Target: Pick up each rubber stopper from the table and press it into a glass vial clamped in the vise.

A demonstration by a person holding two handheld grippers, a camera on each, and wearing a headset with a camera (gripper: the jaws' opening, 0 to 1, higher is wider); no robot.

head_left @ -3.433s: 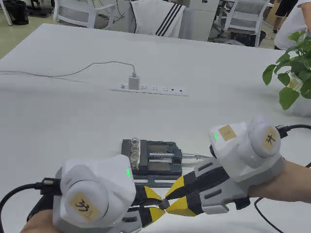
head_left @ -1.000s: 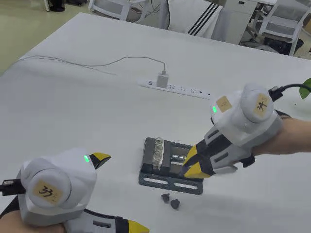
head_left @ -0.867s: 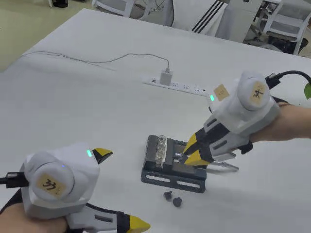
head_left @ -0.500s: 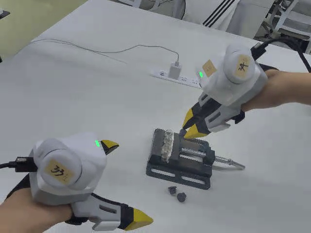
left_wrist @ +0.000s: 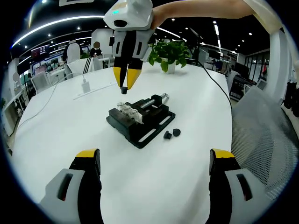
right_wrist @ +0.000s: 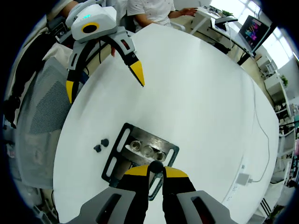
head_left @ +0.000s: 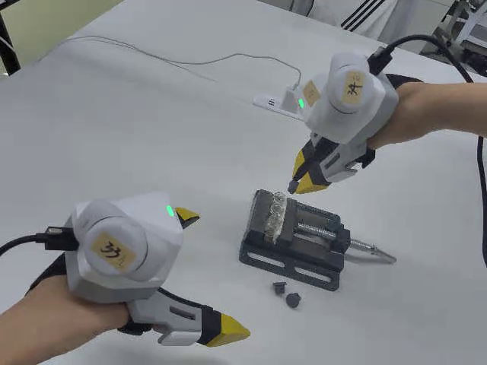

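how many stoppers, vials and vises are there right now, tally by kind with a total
Black rubber stoppers: 3 (two loose on the white table, one between the tips of the right gripper)
Clear glass vials: 3, clamped in the vise
Dark metal vise: 1
Total: 7

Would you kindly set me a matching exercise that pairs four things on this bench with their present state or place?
Things:
1. left gripper
2. right gripper
3. glass vials
4. two loose stoppers

States:
A. lying on the table beside the vise
B. open, jaws wide apart
C. clamped in the vise
D. shut on a rubber stopper, over the vise

Pairs: 1-B, 2-D, 3-C, 4-A
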